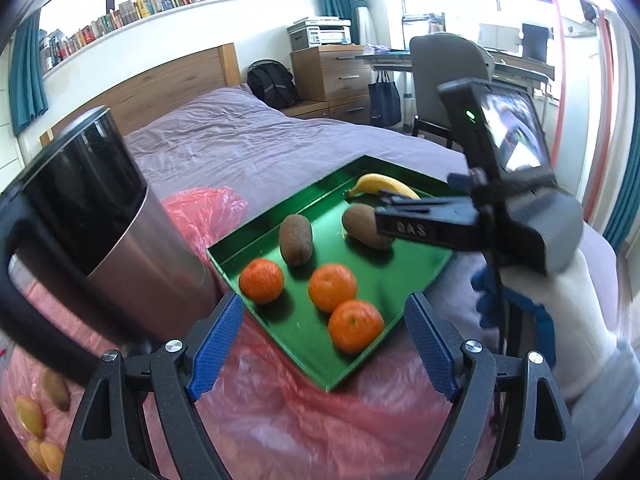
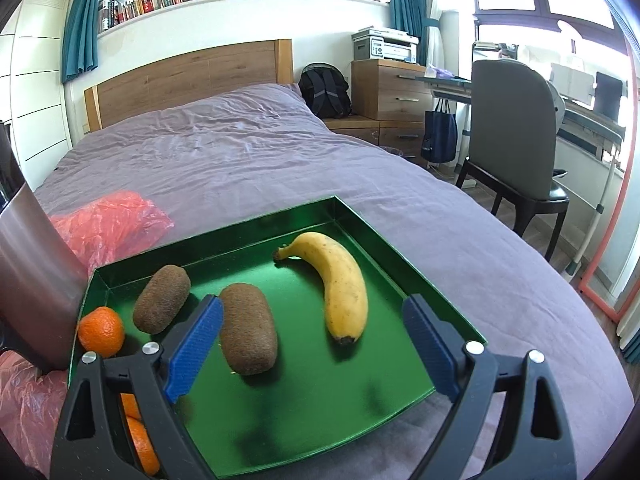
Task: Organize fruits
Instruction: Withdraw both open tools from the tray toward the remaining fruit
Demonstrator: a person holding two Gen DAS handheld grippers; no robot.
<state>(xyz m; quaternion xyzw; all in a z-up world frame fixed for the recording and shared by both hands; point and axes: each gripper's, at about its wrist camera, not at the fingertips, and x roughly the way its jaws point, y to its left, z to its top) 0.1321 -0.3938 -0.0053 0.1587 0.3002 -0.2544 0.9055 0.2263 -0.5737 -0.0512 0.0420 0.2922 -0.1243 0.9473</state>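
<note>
Both my left gripper (image 1: 322, 346) and right gripper (image 2: 312, 346) hang open and empty over the green tray (image 2: 280, 432), where kiwis (image 2: 248, 328) sit grouped mid-tray, ready for sorting.

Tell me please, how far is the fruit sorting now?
Done: the green tray holds three oranges, two kiwis and a banana. In hand: nothing; the left gripper and right gripper are open and empty. Left: yellowish fruits lie on the pink plastic.
</note>
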